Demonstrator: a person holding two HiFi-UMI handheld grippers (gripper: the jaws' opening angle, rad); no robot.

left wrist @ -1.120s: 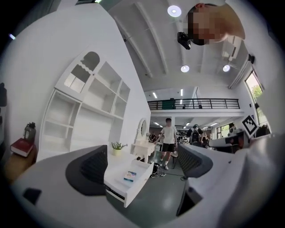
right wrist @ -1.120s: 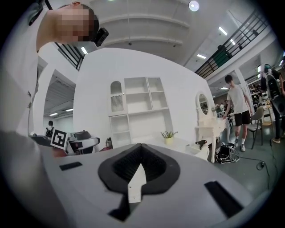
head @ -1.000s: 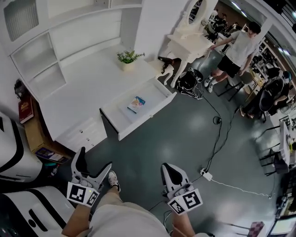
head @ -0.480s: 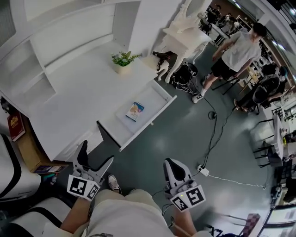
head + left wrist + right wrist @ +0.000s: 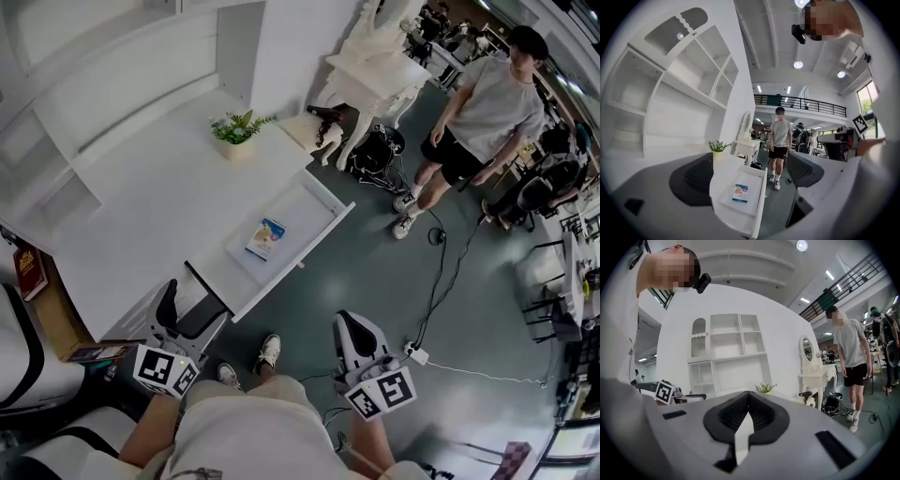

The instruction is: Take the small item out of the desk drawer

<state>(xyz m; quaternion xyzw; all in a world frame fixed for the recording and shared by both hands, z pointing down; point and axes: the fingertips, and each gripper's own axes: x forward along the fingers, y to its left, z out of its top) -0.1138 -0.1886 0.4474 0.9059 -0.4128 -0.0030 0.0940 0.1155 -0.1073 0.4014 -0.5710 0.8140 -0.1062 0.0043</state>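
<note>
A big hall with a grey floor holds a white worktop (image 5: 141, 216) with open shelves (image 5: 84, 112) rising behind it. A small potted plant (image 5: 234, 131) stands near the worktop's far corner. The drawer (image 5: 292, 265) under the worktop is pulled well out over the floor. The small item (image 5: 266, 238), a flat blue and white packet, lies on the drawer's bottom near the middle, untouched.

Both claws hang low and near the person's legs, well apart from the drawer. The left claw (image 5: 187, 312) is spread wide with nothing between its jaws; its own view looks between them at the open drawer and the packet. The right claw (image 5: 349, 330) has its jaws pressed together and grips nothing.

Another person (image 5: 487, 103) in a grey shirt and dark shorts stands on the floor beyond the drawer, beside a white dressing table (image 5: 380, 70). A white cable (image 5: 469, 373) trails over the floor to the right.
</note>
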